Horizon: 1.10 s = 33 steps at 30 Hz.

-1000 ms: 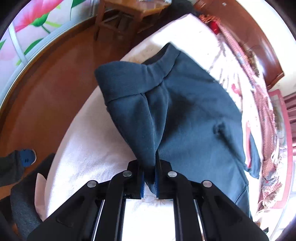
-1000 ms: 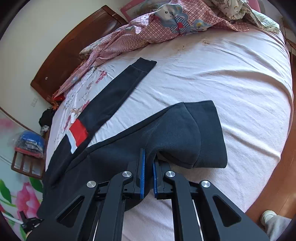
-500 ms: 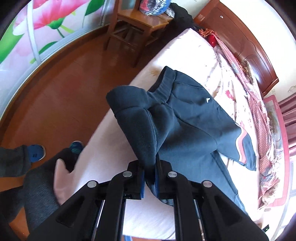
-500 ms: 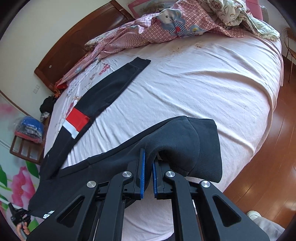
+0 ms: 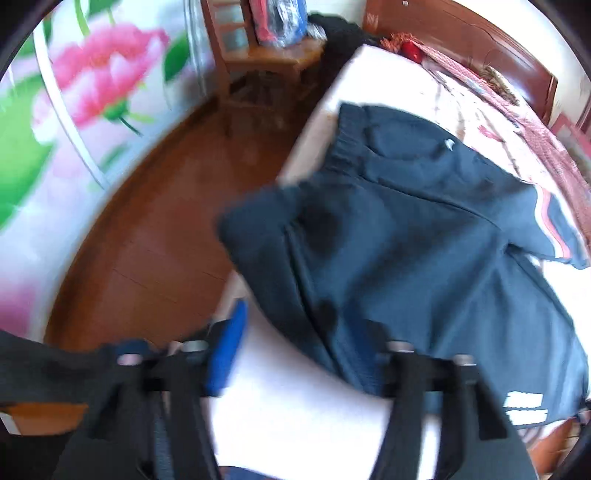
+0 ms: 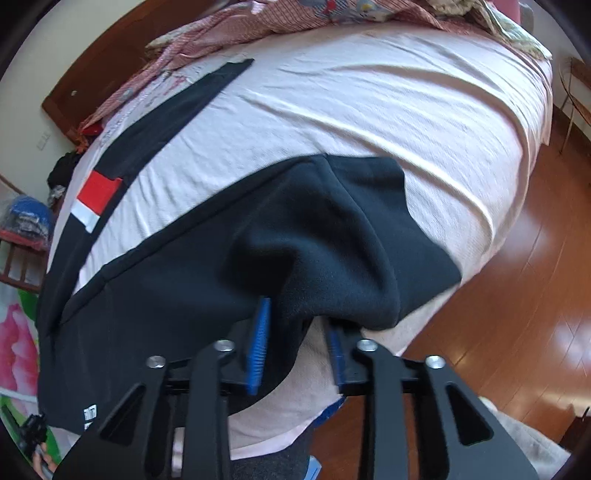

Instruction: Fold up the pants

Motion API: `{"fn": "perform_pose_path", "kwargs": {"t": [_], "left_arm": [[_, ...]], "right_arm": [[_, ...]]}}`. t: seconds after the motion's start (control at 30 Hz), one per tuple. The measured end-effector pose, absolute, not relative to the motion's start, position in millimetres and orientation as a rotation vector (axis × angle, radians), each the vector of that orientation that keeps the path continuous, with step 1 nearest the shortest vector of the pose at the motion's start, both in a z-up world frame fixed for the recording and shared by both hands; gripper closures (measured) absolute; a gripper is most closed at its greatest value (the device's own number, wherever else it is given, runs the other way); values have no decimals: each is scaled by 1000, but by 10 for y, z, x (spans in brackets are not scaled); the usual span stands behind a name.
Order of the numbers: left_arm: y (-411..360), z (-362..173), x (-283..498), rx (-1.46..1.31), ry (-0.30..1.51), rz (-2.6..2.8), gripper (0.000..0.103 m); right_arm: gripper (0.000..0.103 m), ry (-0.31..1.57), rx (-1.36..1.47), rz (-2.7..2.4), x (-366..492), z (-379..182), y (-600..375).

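Dark navy pants (image 5: 417, 236) lie on a bed with a pale pink sheet (image 6: 369, 110). In the left wrist view the waistband is at the far end and a bunched part lies near the bed's edge. My left gripper (image 5: 295, 354) is open, its jaws spread wide, with cloth lying between them. In the right wrist view the pants (image 6: 258, 243) show a red and white patch (image 6: 98, 195) on one leg. My right gripper (image 6: 297, 343) is open, and a fold of the leg end drapes between its blue pads (image 6: 258, 343).
A wooden floor (image 5: 155, 236) runs along the bed's left side and also shows in the right wrist view (image 6: 535, 280). A wooden chair (image 5: 258, 62) holds bags. A checked quilt (image 6: 295, 18) lies by the headboard (image 5: 480, 40). A flowered wall (image 5: 74, 110) stands on the left.
Both grippers were shut on the pants and have opened, letting the cloth go. The left wrist view has swung and is blurred. The leg end has dropped at the bed's edge.
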State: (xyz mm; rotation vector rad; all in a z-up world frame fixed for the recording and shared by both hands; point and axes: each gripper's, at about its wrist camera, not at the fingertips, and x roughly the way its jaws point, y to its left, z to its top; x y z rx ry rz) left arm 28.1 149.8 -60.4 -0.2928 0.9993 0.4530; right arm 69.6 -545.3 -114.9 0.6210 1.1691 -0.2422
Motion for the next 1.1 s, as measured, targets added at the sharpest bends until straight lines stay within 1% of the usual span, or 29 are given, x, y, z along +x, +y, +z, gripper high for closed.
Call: {"fn": "perform_pose_path", "kwargs": {"t": [0.03, 0.1, 0.13, 0.17, 0.23, 0.27, 0.3, 0.37, 0.4, 0.47, 0.53, 0.67, 0.73, 0.8, 0.9, 0.97, 1.03, 1.1], "left_arm": [[1544, -530, 209, -286, 979, 460, 40], [1664, -369, 47, -253, 946, 494, 38], [1700, -292, -24, -225, 926, 516, 33], [1720, -156, -86, -170, 884, 542, 25], [1715, 65, -79, -48, 843, 567, 16], [1695, 156, -18, -1, 828, 555, 15], [1656, 263, 76, 54, 811, 528, 15], [1590, 423, 278, 127, 773, 490, 9], [1545, 509, 427, 157, 745, 467, 9], [1491, 595, 692, 171, 729, 391, 5], [1450, 583, 1049, 184, 755, 318, 5], [1482, 333, 1725, 200, 868, 165, 5], [1563, 201, 2024, 194, 907, 143, 6], [1799, 82, 2320, 92, 962, 61, 6], [1983, -89, 2632, 31, 1015, -18, 8], [1986, -179, 2687, 99, 999, 0, 10], [1934, -277, 2719, 147, 999, -48, 10], [1980, -329, 2790, 135, 1025, -81, 10]], "right_arm": [[45, 1163, 634, -261, 630, -1126, -5470], [45, 1158, 542, -312, 536, -979, -5452], [45, 1170, 468, -350, 494, -892, -5399], [45, 1168, 382, -383, 453, -765, -5320], [45, 1100, 263, -370, 404, -434, -5108], [41, 1083, 215, -376, 402, -309, -5019], [26, 1052, 165, -389, 420, -159, -4886], [15, 934, 116, -334, 488, 164, -4579], [13, 899, 114, -268, 590, 295, -4392], [13, 865, 135, -182, 774, 442, -4127], [13, 853, 153, -63, 1016, 500, -3763], [13, 851, 112, 124, 1408, 432, -2947], [13, 880, 81, 194, 1596, 336, -2520], [13, 903, 65, 254, 1715, 260, -2219], [13, 915, 14, 329, 1819, 187, -1823], [13, 920, -14, 359, 1872, 166, -1665], [13, 916, -39, 385, 1922, 160, -1584], [13, 912, -48, 396, 1962, 144, -1546]]}}
